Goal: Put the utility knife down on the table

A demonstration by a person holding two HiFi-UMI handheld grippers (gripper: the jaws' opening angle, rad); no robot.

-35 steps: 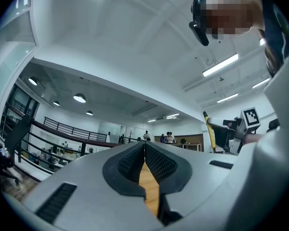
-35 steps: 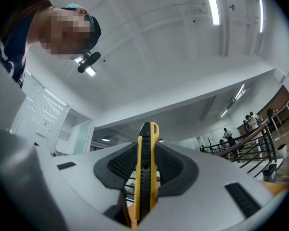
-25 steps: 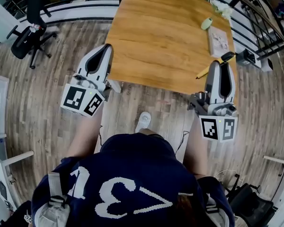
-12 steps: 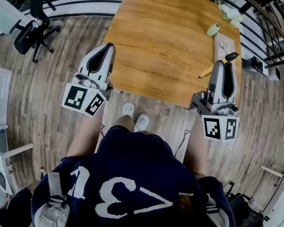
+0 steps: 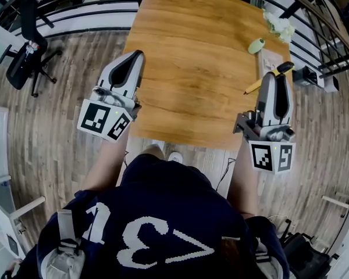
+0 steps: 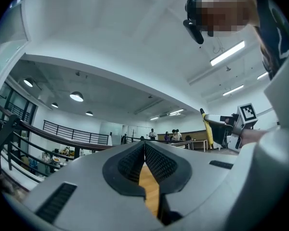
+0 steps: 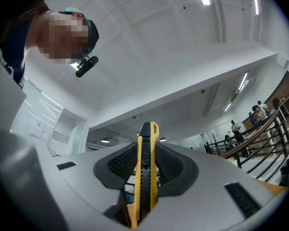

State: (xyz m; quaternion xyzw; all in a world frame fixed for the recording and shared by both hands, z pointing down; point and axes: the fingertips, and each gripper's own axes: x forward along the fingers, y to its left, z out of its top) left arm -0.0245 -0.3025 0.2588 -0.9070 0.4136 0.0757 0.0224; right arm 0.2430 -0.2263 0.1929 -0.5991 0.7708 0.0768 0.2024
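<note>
The utility knife [image 5: 266, 78], yellow with a black slider, is clamped upright in my right gripper [image 5: 276, 85] above the right edge of the wooden table [image 5: 192, 57]. In the right gripper view the knife [image 7: 145, 172] stands between the ribbed pads and sticks out past the right gripper [image 7: 145, 150]. My left gripper [image 5: 130, 65] hangs over the table's left edge. Its jaws are together with nothing between them, and only the table's wood shows below the left gripper [image 6: 144, 150]. The left gripper view also catches the knife [image 6: 205, 134] at the right.
A small green object [image 5: 256, 45], a crumpled pale thing [image 5: 279, 25] and a flat card [image 5: 270, 58] lie at the table's far right corner. A black office chair [image 5: 23, 57] stands on the plank floor at the left. Railings run behind the table.
The person has stepped closer to the table. Both grippers now reach further over the tabletop, and the knife stays clamped in the right one.
</note>
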